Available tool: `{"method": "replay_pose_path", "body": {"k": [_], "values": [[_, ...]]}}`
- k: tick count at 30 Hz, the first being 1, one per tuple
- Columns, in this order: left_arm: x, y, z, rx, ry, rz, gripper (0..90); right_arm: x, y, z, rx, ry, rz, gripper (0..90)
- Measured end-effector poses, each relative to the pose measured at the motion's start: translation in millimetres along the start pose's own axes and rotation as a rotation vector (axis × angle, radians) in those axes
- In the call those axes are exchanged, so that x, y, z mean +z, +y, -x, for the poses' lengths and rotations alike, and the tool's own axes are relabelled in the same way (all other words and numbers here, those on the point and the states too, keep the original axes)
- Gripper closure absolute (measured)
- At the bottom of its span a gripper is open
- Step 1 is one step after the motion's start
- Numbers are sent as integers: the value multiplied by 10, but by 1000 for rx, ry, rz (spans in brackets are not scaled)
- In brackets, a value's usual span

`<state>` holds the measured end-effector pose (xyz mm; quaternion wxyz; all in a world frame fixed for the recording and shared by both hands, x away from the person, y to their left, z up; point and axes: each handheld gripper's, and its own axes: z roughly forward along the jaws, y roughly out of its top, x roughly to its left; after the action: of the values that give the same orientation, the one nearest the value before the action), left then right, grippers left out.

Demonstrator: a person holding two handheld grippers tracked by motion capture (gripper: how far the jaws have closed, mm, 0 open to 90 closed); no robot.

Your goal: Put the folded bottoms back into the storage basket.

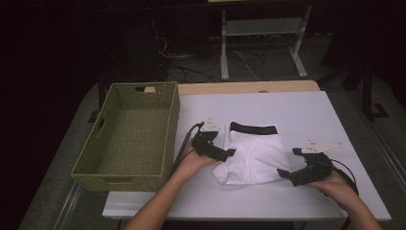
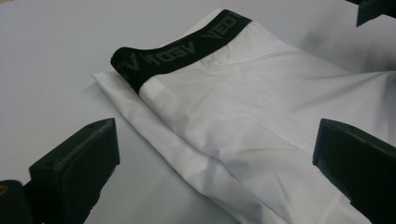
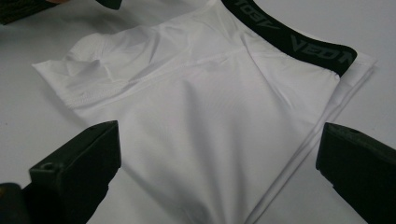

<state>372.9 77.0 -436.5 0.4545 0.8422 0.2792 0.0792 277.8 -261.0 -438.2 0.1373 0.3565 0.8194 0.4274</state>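
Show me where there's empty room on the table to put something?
Bare tabletop lies behind the white underwear up to the far edge, and along the near edge. The woven basket is empty too. It is crowded where the left gripper and right gripper flank the underwear.

The lettering on the black waistband (image 2: 187,46) of the white underwear (image 1: 253,153) is too dim to read. The left gripper (image 1: 221,147) covers the garment's left edge. Its folded layers hide whatever lies underneath.

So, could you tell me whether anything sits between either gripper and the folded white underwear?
Nothing visible does. The left gripper and right gripper flank the folded white underwear, both open, with bare table between.
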Motion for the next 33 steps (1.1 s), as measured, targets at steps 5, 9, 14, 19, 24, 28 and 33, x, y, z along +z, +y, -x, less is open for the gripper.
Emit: {"method": "replay_pose_path", "body": {"k": [5, 9, 14, 19, 24, 28, 33], "values": [[57, 27, -55, -8, -4, -16, 7, -5, 1, 0, 4, -1, 1, 2], [109, 64, -81, 2, -2, -35, 8, -2, 0, -3, 1, 0, 0, 2], [171, 111, -147, -7, 12, -40, 8, -8, 2, -2, 1, -1, 4, 2], [215, 157, -238, -19, 18, -46, 133, -6, 0, -4, 4, 0, 3, 2], [284, 220, -332, -42, 59, -59, 145, 1, -2, -7, 4, 2, 2, 3], [347, 248, -379, -55, 75, -77, 165, 1, 1, -12, 2, 4, 3, 3], [439, 300, -450, -51, 88, -99, 172, -2, 3, -18, 1, 6, 5, 3]]}}
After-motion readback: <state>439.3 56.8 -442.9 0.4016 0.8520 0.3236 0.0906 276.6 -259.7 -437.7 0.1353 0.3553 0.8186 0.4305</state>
